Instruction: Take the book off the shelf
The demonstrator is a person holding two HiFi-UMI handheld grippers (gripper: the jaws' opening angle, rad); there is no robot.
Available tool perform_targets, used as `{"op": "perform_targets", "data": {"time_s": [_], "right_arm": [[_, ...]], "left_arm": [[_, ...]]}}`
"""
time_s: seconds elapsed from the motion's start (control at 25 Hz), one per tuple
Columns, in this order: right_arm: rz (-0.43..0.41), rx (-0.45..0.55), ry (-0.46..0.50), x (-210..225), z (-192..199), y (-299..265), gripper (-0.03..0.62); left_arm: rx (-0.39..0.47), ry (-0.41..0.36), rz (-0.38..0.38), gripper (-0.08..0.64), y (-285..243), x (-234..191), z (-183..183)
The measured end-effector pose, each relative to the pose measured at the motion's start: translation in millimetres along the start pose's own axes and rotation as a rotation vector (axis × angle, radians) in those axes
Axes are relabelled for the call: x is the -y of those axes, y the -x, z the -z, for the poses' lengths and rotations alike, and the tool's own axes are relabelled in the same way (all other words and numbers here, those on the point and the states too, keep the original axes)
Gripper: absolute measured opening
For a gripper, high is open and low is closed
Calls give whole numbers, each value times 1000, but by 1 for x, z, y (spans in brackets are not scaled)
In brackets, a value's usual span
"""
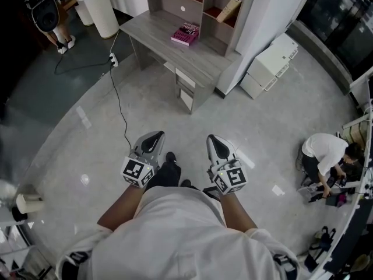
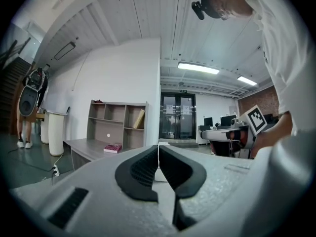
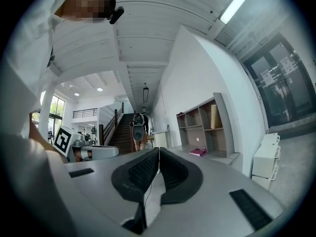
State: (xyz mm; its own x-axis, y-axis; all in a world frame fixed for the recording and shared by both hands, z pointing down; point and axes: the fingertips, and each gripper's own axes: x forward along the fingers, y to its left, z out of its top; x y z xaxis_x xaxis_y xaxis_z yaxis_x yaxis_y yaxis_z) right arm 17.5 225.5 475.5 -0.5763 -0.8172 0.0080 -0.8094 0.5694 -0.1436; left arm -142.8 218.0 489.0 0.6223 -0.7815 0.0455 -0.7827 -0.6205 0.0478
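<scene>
Both hand-held tools are clenched with nothing in them: the left gripper (image 2: 158, 154) shows its 2 ribbed pads pressed together on air, and the right gripper (image 3: 159, 157) shows the same. They hang side by side in front of the person's waist, well apart from the furniture. The tan book (image 1: 229, 8) leans tilted in an upper right-hand compartment of the grey shelf unit (image 1: 247, 7), which stands on the back of a grey desk (image 1: 154, 28). A pink book (image 1: 185, 33) lies flat on the desktop below it and is probably not the target, since it is not on the shelf. The step in hand looks like the approach, with all of the task left to do. To do it well, cross the open floor while stepping clear of the black cable (image 1: 119, 109) that runs from the power strip (image 1: 113, 59) by the desk leg. Release 1 gripper's jaws before reaching in, not at the last moment. Because the book is tilted, its upper free edge should be the easiest place to pinch. Draw it straight out toward the front so it does not scrape the compartment wall.
</scene>
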Motion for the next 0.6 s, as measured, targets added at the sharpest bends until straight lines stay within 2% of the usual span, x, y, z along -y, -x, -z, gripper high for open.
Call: {"op": "perform_targets", "data": {"time_s": [0.28,0.6], "right_arm": [[61,-11,-21,34,2,-29,15],[75,-28,-13,76,2,-86,15]], "left_arm": [[4,47,-5,18,-37,-33,11],[24,57,9,18,-105,-85,7]]}}
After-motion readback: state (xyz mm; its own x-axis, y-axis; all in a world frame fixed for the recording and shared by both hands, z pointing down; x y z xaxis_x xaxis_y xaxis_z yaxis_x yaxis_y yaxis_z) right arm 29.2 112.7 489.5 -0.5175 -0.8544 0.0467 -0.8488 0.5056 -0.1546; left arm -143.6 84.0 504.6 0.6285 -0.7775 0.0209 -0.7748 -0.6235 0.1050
